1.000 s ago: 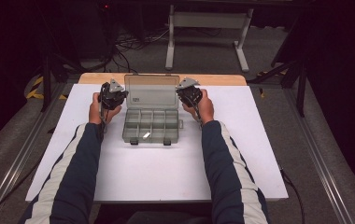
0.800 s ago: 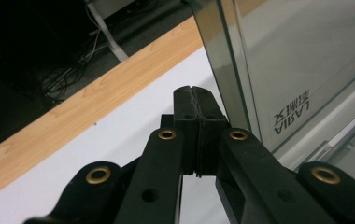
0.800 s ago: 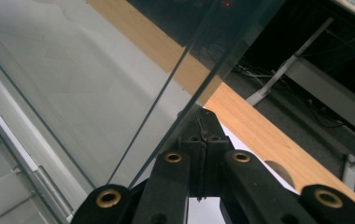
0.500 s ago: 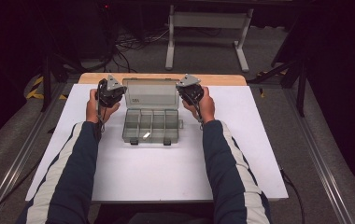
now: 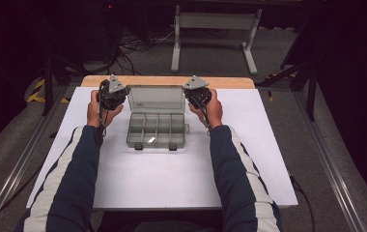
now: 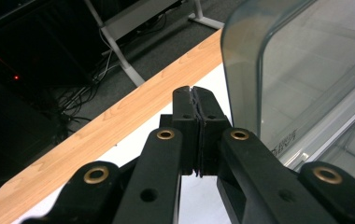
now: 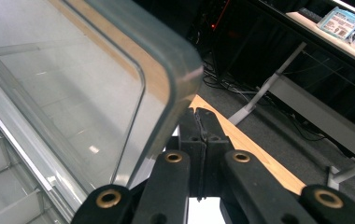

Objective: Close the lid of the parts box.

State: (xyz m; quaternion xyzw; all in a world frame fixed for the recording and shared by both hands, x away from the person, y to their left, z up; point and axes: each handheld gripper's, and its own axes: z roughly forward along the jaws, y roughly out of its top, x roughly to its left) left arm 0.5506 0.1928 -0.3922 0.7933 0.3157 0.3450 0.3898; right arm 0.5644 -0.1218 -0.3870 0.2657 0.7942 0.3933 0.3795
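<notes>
Both grippers are seen with jaws pressed together and nothing between the pads; the left gripper (image 6: 194, 95) is held just beside the left upper corner of the clear lid (image 6: 306, 70), and the right gripper (image 7: 198, 116) is tucked just behind the lid's right upper corner, where the rounded edge (image 7: 175, 79) crosses in front of the jaw tips; whether the tips touch the plastic cannot be told. In the high view the left gripper (image 5: 110, 94) and the right gripper (image 5: 197, 93) are placed at the 2 far corners of the open compartment box (image 5: 156, 130), which rests on the white table cover (image 5: 162, 179) near the wooden table edge (image 5: 167, 81).

Compared with 1 second ago, both hands are found slightly higher and farther back, and the lid is stood up more steeply, close to upright, where earlier it was leaned lower over the tray; the jaws are kept closed throughout. This is judged to mean that the lid is being pushed open by the closed tips rather than gripped, and that the opening is nearly finished. A small pale item (image 5: 151, 140) is seen in 1 front compartment; the other compartments appear empty.
</notes>
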